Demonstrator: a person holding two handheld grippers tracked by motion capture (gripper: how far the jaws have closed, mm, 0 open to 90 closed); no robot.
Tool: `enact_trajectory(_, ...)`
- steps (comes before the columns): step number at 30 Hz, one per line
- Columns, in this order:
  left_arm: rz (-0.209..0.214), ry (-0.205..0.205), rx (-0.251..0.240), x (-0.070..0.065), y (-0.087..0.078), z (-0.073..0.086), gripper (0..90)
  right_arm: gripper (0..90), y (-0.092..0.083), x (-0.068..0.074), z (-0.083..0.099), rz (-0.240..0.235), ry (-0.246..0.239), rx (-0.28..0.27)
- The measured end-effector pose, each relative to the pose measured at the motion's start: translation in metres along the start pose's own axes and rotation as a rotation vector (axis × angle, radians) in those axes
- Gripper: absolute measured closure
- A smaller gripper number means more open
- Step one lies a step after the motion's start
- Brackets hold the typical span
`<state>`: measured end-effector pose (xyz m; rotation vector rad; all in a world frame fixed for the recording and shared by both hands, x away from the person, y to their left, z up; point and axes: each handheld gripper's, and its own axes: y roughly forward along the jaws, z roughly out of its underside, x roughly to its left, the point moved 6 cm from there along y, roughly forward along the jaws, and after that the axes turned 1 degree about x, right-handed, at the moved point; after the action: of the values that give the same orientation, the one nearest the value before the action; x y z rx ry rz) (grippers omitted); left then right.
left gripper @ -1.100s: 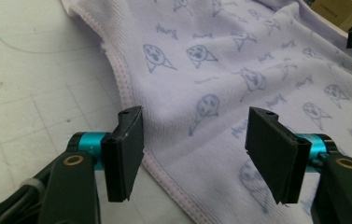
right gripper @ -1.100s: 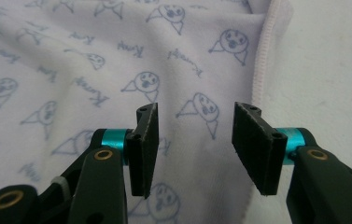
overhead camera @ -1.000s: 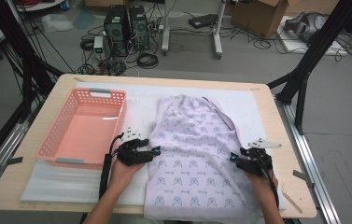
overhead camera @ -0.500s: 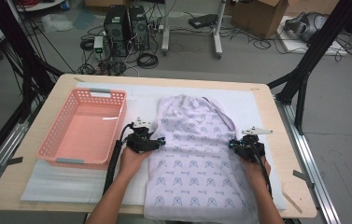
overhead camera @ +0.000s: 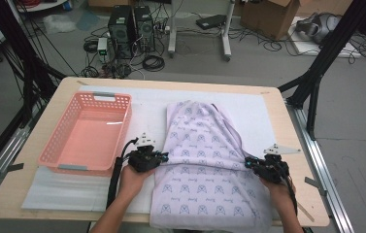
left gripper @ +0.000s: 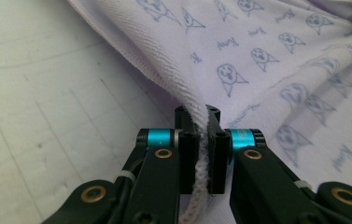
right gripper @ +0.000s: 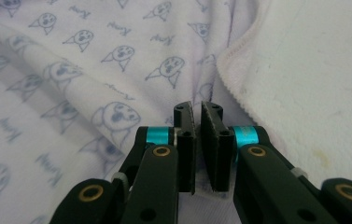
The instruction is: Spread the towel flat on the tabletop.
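The printed garment lies lengthwise down the table's middle, its lower end at the near edge. The left gripper has just closed on its left edge; the right gripper, jaws together, pinches the right edge directly opposite.

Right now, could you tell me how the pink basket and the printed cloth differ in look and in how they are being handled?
The pink basket is a rigid, perforated tub with upright walls; the cloth is soft, pale lilac with small printed faces, lying flat and creased. The basket stands untouched, while the cloth is pinched at its edges by the left gripper and the right gripper. The basket sits left of the cloth. Both rest on the white mat.
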<state>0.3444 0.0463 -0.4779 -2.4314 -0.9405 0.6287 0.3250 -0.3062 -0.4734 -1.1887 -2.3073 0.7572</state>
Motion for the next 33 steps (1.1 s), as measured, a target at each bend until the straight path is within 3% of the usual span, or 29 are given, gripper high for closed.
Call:
enact_trajectory(4,0.04,0.006,-0.015,-0.011,-0.011,0.009,85.9,84.2,-0.013,0.006,0.008,-0.032,0.004,-0.005)
enact_trajectory(7,0.065,0.014,-0.022,-0.021,-0.019,0.018,85.9,84.3,-0.024,0.015,0.018,-0.052,-0.008,0.021)
enact_trajectory(12,0.081,0.017,-0.008,-0.033,-0.026,0.03,85.0,84.1,-0.037,0.024,0.032,-0.09,-0.011,0.045)
enact_trajectory(14,0.075,0.007,-0.026,-0.032,-0.028,0.027,77.4,82.3,-0.039,0.026,0.032,-0.091,-0.015,0.043)
enact_trajectory(17,0.053,-0.027,-0.045,-0.024,-0.025,0.018,53.1,74.1,-0.039,0.024,0.023,-0.089,0.009,0.016)
enact_trajectory(19,0.04,-0.033,-0.057,-0.018,-0.022,0.01,44.9,69.1,-0.033,0.018,0.015,-0.072,0.015,0.004)
enact_trajectory(22,0.017,-0.025,-0.074,-0.01,-0.014,-0.003,42.0,64.6,-0.022,0.008,0.0,-0.044,0.045,-0.022)
enact_trajectory(25,-0.034,-0.046,-0.106,0.002,-0.004,-0.017,38.9,62.0,-0.008,0.002,-0.021,-0.006,0.032,-0.049)
enact_trajectory(27,-0.066,-0.039,-0.092,0.008,0.005,-0.024,38.9,61.1,0.002,-0.001,-0.036,0.016,0.019,-0.055)
enact_trajectory(30,-0.084,-0.03,-0.105,0.015,0.015,-0.037,39.8,60.3,0.01,-0.008,-0.055,0.074,0.017,-0.07)
enact_trajectory(31,-0.085,-0.03,-0.101,0.017,0.019,-0.041,39.8,60.7,0.012,-0.01,-0.06,0.072,0.029,-0.078)
enact_trajectory(33,-0.08,-0.046,-0.097,0.021,0.025,-0.044,42.7,62.8,0.022,-0.012,-0.064,0.062,0.015,-0.042)
